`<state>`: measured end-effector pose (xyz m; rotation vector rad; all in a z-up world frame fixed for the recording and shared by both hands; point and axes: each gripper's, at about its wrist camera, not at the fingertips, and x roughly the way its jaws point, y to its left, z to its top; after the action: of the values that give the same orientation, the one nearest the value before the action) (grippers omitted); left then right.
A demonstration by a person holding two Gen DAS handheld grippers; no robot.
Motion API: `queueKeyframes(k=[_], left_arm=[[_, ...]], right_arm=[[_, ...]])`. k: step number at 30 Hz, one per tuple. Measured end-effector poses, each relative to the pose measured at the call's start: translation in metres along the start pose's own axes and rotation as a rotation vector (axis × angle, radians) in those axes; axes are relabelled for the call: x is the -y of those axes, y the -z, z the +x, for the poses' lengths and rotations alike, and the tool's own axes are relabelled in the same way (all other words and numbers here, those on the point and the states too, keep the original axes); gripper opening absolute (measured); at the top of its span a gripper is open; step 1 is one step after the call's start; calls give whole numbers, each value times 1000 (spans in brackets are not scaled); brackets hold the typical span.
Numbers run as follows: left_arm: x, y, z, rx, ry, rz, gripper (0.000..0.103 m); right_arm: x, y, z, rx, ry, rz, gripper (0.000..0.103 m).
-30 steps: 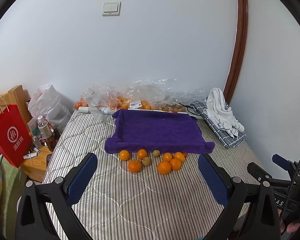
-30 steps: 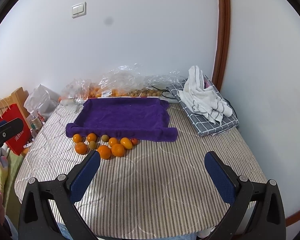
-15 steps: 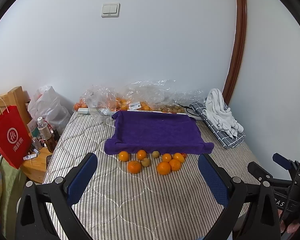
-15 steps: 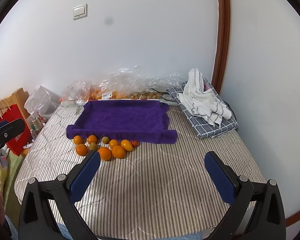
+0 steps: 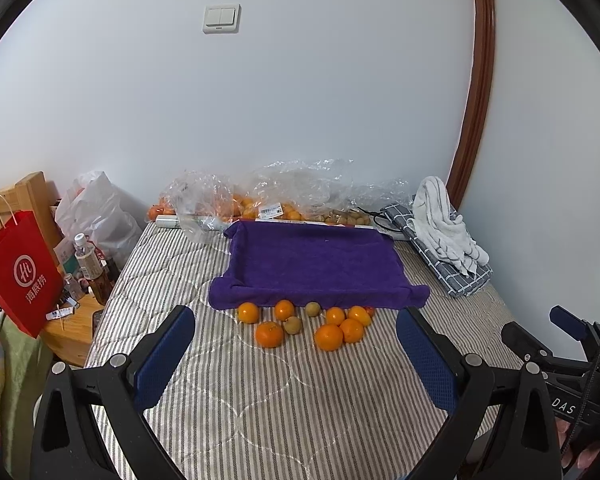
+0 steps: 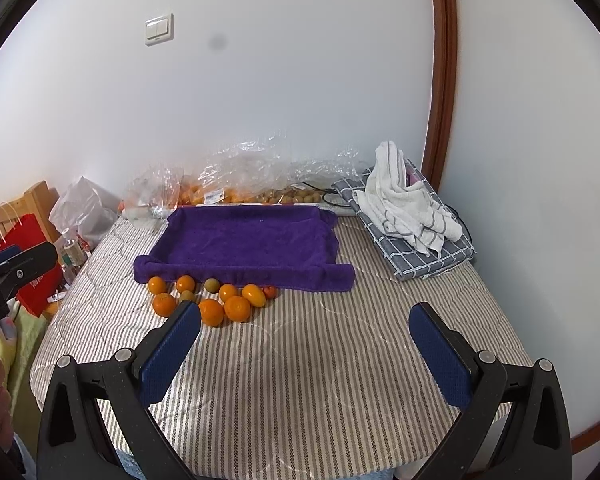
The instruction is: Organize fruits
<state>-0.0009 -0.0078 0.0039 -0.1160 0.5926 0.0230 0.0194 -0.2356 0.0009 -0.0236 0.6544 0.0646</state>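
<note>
The left gripper (image 5: 296, 354) hangs over the striped bed (image 5: 300, 408) with its blue pads wide apart and nothing between them; the right gripper (image 6: 305, 350) is likewise spread and empty. Only the left view shows the right tool, at the lower right edge of the frame, with a fingertip under it. Only the right view shows the left tool at the left edge, and a small red fruit (image 6: 270, 291) clearly at the right end of the fruits (image 5: 306, 320).

The fruits lie mid-frame on the bed, in a loose band touching the near edge of the purple towel (image 5: 316, 264). The band's long axis runs left to right across the frame, along that edge. Most are orange; two are dull green-brown. The towel is empty, its edges rolled up, its long side also left to right. Behind it, by the wall, lie clear bags (image 5: 268, 192) of more fruit. A red bag (image 5: 18, 276) stands at left, in both views.
</note>
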Motion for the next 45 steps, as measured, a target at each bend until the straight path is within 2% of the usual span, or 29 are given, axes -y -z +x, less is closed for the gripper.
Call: queueKeyframes(k=[17, 29, 33, 39, 42, 45], left_arm=[[-12, 5, 14, -16, 2, -16, 101], [-16, 5, 36, -20, -14, -8, 101], [-22, 4, 50, -13, -42, -8, 101], [-37, 15, 87, -28, -46, -13, 101], [-46, 25, 113, -63, -66, -7, 101], [-57, 36, 138, -100, -82, -4, 101]], right_arm=[[-9, 0, 7, 8, -15, -31, 102], [-12, -1, 22, 22, -58, -38, 102], [-14, 0, 44, -14, -90, -46, 102], [-14, 13, 91, -48, -72, -48, 102], [-11, 21, 118, -89, -71, -31, 102], [-7, 32, 150, -116, -65, -24, 98]])
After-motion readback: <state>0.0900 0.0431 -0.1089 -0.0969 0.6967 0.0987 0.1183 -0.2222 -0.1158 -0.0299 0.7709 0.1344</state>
